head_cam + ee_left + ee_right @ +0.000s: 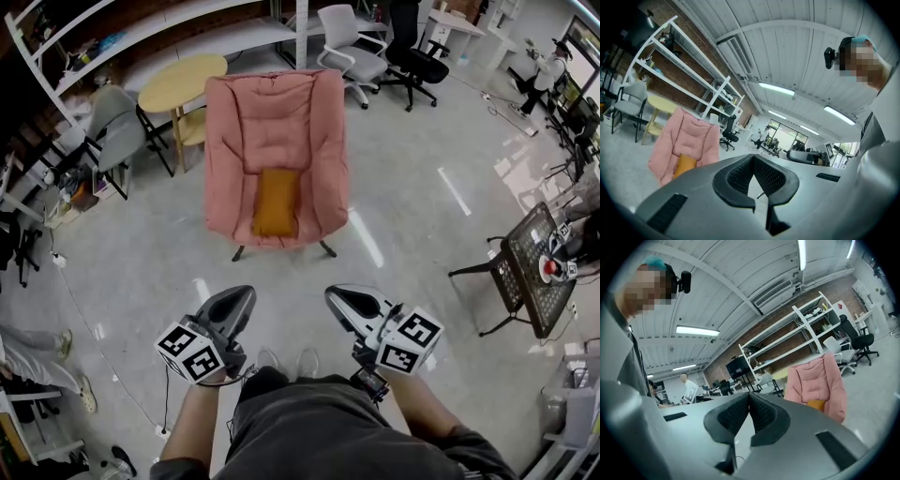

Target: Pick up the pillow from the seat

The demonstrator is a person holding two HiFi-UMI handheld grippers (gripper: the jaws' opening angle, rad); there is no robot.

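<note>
Evidently pre-approach: pillow (276,202) lay on the chair (230,141) seat at 12 o'clock, well apart. Left tongs (244,296) and right tongs (336,298) were closed, empty, held near the body, probably awaiting the reach.

The head view looked steeply down from above the person's torso, with the left gripper (246,295) and right gripper (334,296) close at the lower centre of the frame and the pink chair (274,141) well off in the upper centre. Each gripper view sat low, facing forward and up along its own jaws, taking in much ceiling. All three shared that distant chair and its orange pillow (276,202), at centre left in the left gripper view and centre right in the right gripper view.
</note>
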